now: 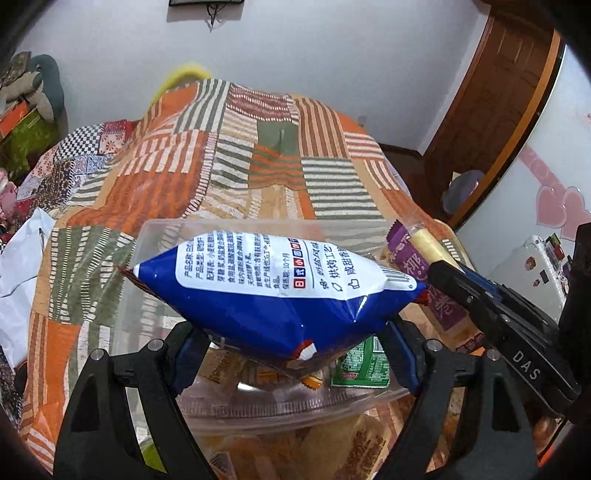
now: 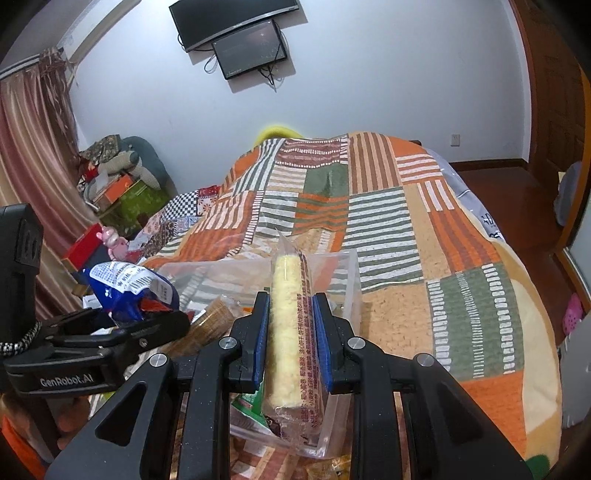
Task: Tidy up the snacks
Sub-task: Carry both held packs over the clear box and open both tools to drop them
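Blue bag point(image 1: 280, 291) sits pinched in the left gripper point(image 1: 295, 354), wide-spread; right gripper point(image 2: 290, 343), narrow, clamps the roll point(image 2: 290, 332). Clear bin point(image 1: 258, 406) below, quilt point(image 1: 258, 155) at twelve o'clock.

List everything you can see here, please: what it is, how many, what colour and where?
blue bag: 1, blue and white, held above the bin
stick snack: 1, pale yellow in a clear and purple wrapper, held above the bin
bin: 1, clear plastic, on the bed, snacks inside
green packet: 1, green, inside the bin
blanket: 1, orange, green and white patchwork, over the bed
screens: 2, black, on the wall
curtain: 1, reddish brown, far left
left gripper: 1, black with blue pads, shut on the blue bag
right gripper: 1, black with blue pads, shut on the stick snack
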